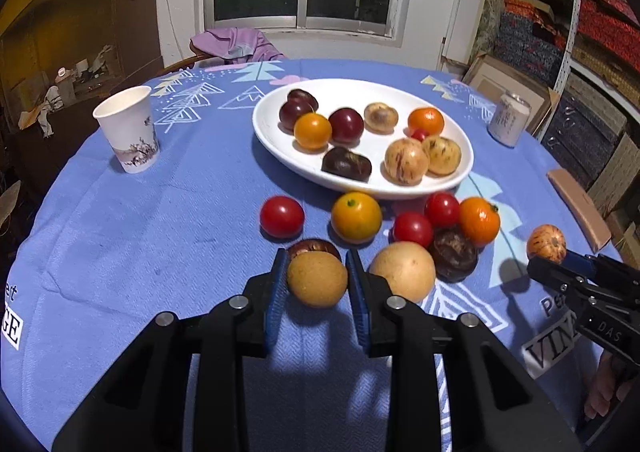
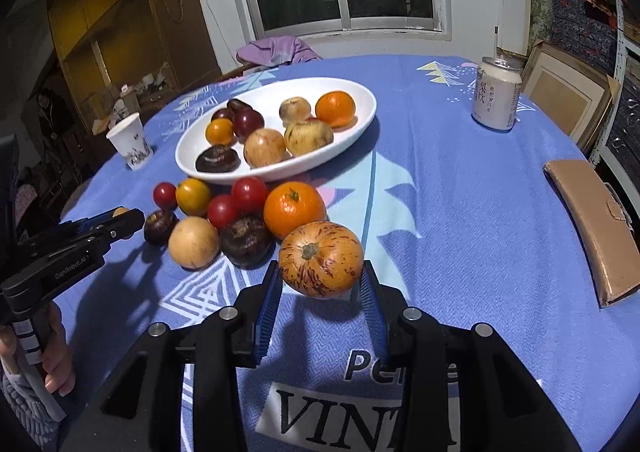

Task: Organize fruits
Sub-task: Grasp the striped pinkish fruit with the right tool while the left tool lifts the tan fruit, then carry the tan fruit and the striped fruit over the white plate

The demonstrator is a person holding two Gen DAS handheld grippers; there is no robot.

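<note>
Fruits, two in hand at once: a tan round fruit (image 1: 317,279) sits between the blue pads of the left gripper (image 1: 317,272), jaws clamped on its flanks near the fingertips; a striped orange fruit (image 2: 321,259) sits between the pads of the right gripper (image 2: 320,272), stem end facing the camera, jaws clamped on its sides near the tips. Both appear lifted a little clear of the cloth, judging by the shadows beneath them, though contact underneath cannot be ruled out. Likely reason for the double hold: each hand carries one piece toward the white plate (image 1: 276,140), which already holds a mix of dark, orange and pale striped fruit, so sorting seems partly done. Just ahead of the left jaws, almost touching the held fruit, lies a dark brown fruit (image 1: 315,246); to the right of those jaws sits a larger tan fruit (image 1: 403,271), just beside the right finger. Beyond the tips: a red tomato (image 1: 282,216), a yellow-orange fruit (image 1: 356,217), further reds and an orange mandarin (image 1: 479,221), all loose on the blue tablecloth (image 1: 160,232) in front of the plate. Ahead and left of the right jaws the same cluster shows. Farther out: paper cup (image 1: 130,130) beyond and left, drinks can (image 2: 496,93) beyond and right, brown pouch (image 2: 592,224) well to the right. Risk, as a judgement: round skins may slip from tip-only grips during the carry.
</note>
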